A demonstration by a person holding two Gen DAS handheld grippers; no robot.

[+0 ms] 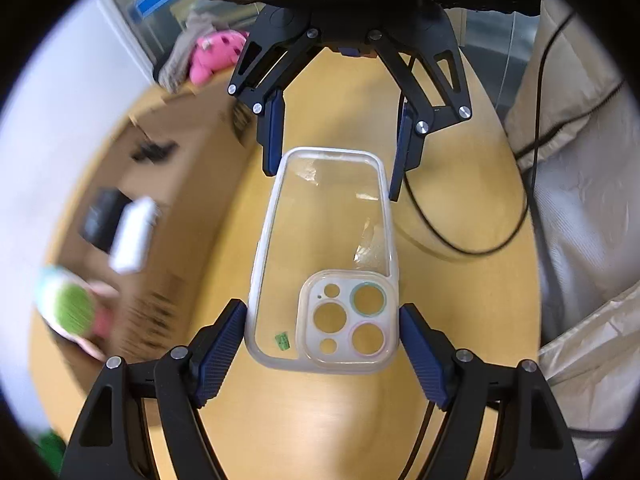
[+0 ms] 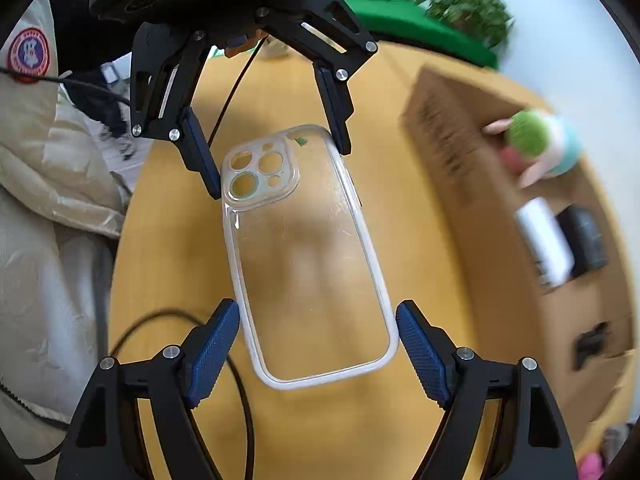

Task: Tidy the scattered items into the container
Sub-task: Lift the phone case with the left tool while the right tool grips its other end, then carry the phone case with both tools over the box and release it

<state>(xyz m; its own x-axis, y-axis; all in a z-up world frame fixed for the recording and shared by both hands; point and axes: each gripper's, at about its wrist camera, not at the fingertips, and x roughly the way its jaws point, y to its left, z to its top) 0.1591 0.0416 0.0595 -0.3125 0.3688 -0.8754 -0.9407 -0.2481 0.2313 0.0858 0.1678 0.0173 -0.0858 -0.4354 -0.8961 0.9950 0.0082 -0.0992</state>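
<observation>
Phone case (image 1: 324,256), clear with a pale rim, held above the table between both my grippers: my left gripper (image 1: 322,334) clamps its camera-cutout end, my right gripper (image 2: 318,340) clamps the plain end.

Room: pale wall, green-topped surface with plants (image 2: 466,4) (blurred).

Surface: light wooden table (image 1: 312,420), round-edged.

Container: open cardboard box (image 2: 500,216) beside the case, well apart from it.

Box contents: white bottle (image 2: 544,240), black item (image 2: 584,238), green-haired toy (image 2: 536,140).

Surroundings: beige padded jacket (image 2: 44,184) at the table edge; black cable (image 1: 452,236) across the table; pink plush (image 1: 216,54) beyond the box.
</observation>
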